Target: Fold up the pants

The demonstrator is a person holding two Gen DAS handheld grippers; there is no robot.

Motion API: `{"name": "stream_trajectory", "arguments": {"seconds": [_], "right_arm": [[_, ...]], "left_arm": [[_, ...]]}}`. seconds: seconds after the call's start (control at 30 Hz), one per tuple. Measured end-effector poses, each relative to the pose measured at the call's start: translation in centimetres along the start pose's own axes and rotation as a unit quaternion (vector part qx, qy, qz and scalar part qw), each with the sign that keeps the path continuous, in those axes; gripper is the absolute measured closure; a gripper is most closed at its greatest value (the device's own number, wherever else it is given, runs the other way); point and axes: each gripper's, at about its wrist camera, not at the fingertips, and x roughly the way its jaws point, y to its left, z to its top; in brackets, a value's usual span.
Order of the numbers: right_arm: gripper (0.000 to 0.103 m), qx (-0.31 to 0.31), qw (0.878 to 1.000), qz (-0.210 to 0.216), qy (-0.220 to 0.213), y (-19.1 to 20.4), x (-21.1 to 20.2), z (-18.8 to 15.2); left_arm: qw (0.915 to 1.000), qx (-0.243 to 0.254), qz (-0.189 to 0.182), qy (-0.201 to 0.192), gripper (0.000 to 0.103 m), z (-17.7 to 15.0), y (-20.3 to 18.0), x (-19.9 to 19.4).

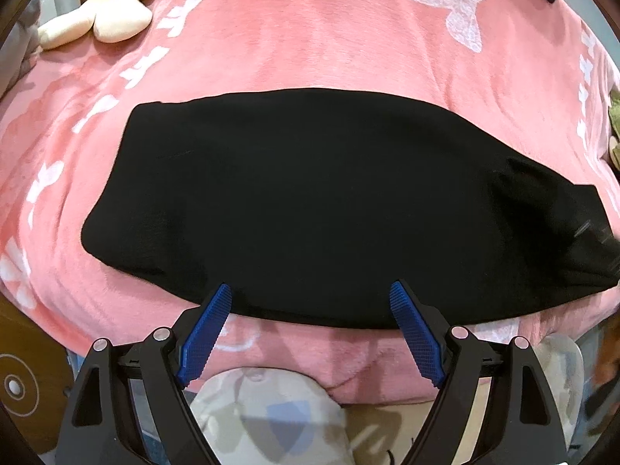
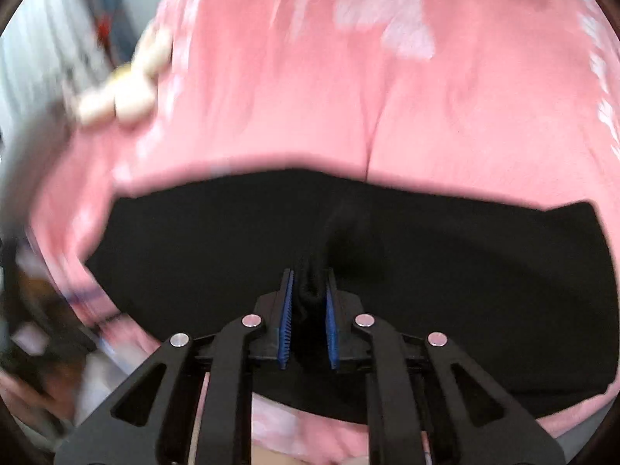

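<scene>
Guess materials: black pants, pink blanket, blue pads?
Black pants: matte soft knit, likely cotton blend; no sheen, bunches limply. Pink blanket: plush fleece; fuzzy nap with brushed streaks. Blue pads: ribbed rubber or plastic, can't tell which.

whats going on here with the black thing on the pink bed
A person is folding black pants laid flat on a pink blanket, with a handheld gripper in each hand. The right gripper is shut on a bunched bit of the fabric near the pants' edge. The left gripper is open at the near edge, its blue pads gripping nothing. A cream plush toy lies farther back.
</scene>
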Motion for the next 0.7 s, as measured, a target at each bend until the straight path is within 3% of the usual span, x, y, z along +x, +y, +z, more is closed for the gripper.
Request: {"name": "stream_trajectory", "arguments": {"seconds": [0.1,0.17,0.23,0.33,0.37,0.43,0.53,0.6,0.67,0.7], "right_arm": [[0.09,0.018,0.997,0.055,-0.053,1.4,-3.0,2.9],[0.088,0.011,0.996,0.076,-0.043,2.7,-2.0,3.0],[0.084,-0.017,0.997,0.071,0.012,3.9,2.2,1.6],[0.083,-0.024,0.995,0.023,0.095,3.8,7.8,-1.3],[0.077,-0.012,0.996,0.03,0.079,3.8,7.1,-1.4],[0.076,0.005,0.997,0.051,0.054,3.6,5.2,-0.5],[0.052,-0.015,0.999,0.03,0.035,4.2,4.4,1.1],[0.058,-0.048,0.998,-0.002,0.045,5.1,5.1,0.7],[0.088,-0.056,0.994,-0.005,0.092,4.7,7.6,0.0],[0.09,-0.038,0.995,0.011,0.097,4.4,7.8,-0.3]], "left_arm": [[0.9999,-0.01,-0.001,-0.004,0.021,0.0,1.1,-0.2],[0.9998,-0.02,-0.004,-0.004,0.021,0.1,1.5,-0.2],[0.9997,-0.025,-0.005,-0.002,0.021,0.1,1.8,-0.1],[0.9997,-0.025,-0.004,-0.004,0.021,0.1,2.1,-0.3],[0.9998,-0.022,-0.002,-0.004,0.021,0.1,2.2,-0.4],[0.9999,-0.014,0.001,-0.008,0.021,-0.1,2.4,-0.6],[0.9998,-0.02,0.005,-0.004,0.021,-0.2,3.0,-0.2],[0.9993,-0.036,-0.003,0.001,0.021,-0.2,3.2,0.2],[0.999,-0.043,-0.008,0.005,0.021,-0.2,3.2,0.3],[0.999,-0.043,-0.009,0.004,0.021,-0.3,3.2,0.3]]}}
